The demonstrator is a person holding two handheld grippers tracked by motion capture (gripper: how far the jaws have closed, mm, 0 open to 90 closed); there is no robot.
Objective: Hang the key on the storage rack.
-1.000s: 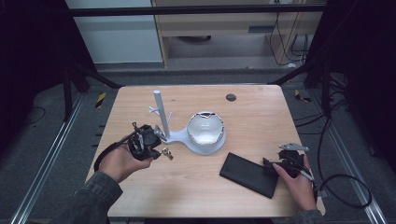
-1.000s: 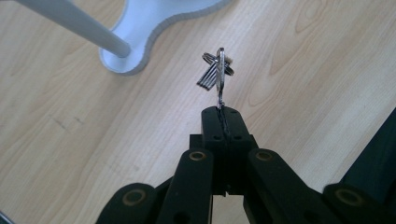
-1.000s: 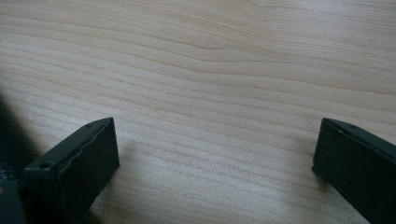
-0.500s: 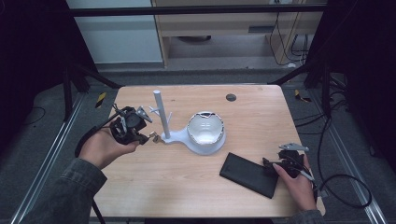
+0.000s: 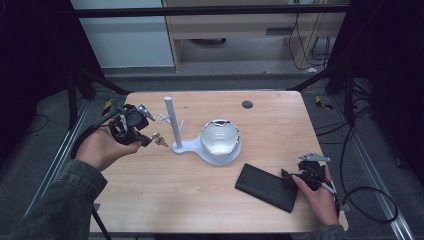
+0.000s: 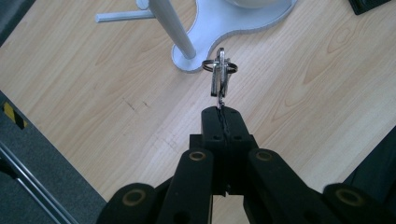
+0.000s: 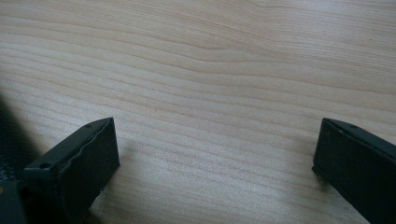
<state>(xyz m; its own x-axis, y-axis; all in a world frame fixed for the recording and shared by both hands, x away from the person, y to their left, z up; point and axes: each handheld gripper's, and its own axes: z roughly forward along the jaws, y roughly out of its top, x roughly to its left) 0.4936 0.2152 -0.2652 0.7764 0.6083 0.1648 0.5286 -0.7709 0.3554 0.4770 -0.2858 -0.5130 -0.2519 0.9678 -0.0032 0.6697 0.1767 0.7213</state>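
While right tongs gape, left tongs pinch keys beside stand.

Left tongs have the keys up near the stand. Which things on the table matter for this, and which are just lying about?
Likely in play:
left tongs, shut on the keys
white stand with its post and pegs
white bowl on the stand's base

Lying about:
black case
small dark disc at the far edge
right tongs, open over bare wood

The right tongs hang over bare wooden table. Their black jaws stand wide apart, nothing between them.
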